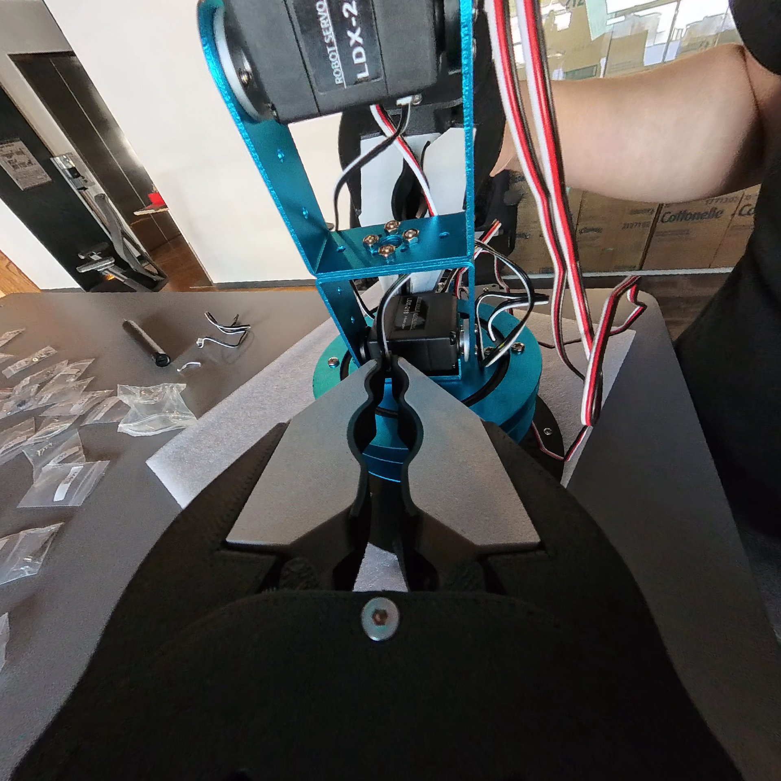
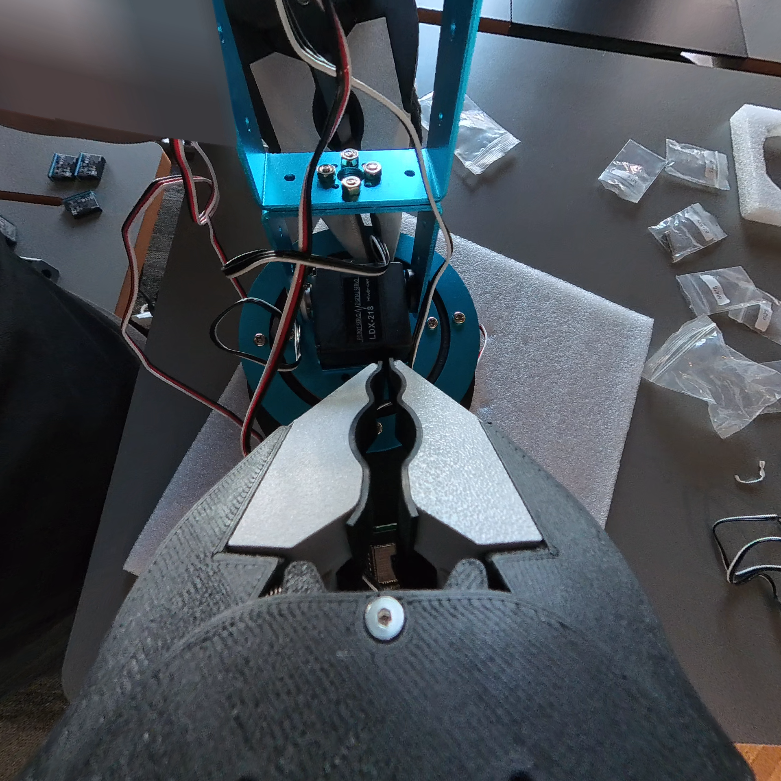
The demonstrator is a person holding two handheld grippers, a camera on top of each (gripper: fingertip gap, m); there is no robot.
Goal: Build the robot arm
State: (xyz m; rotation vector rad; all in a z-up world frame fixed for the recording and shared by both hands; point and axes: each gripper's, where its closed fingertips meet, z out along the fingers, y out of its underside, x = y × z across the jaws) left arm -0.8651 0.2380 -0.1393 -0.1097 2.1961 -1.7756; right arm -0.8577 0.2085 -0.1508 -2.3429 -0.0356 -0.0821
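Observation:
A blue metal robot-arm kit stands on a round blue base (image 1: 507, 380) on a foam sheet. A black servo (image 1: 422, 338) sits low in its bracket. My left gripper (image 1: 386, 362) is shut at that servo's near corner, pinching a thin black-and-white servo cable (image 1: 382, 325) that arcs up from the tips. In the right wrist view the same servo (image 2: 363, 312) and base (image 2: 448, 304) show from the other side. My right gripper (image 2: 386, 363) is shut at the servo's near edge, with a thin dark cable strand (image 2: 385, 382) between its pads.
Red-white-black cable bundles (image 1: 562, 236) hang at the right, below a person's forearm (image 1: 655, 126). Small clear parts bags (image 1: 156, 405) and a black rod (image 1: 143, 342) lie left. More bags (image 2: 714, 372), white foam packing (image 2: 756, 169) and small blue boards (image 2: 76, 167) lie on the dark table (image 2: 591, 126). The gap from one gripper's tips to the other's is roughly 4 centimeters.

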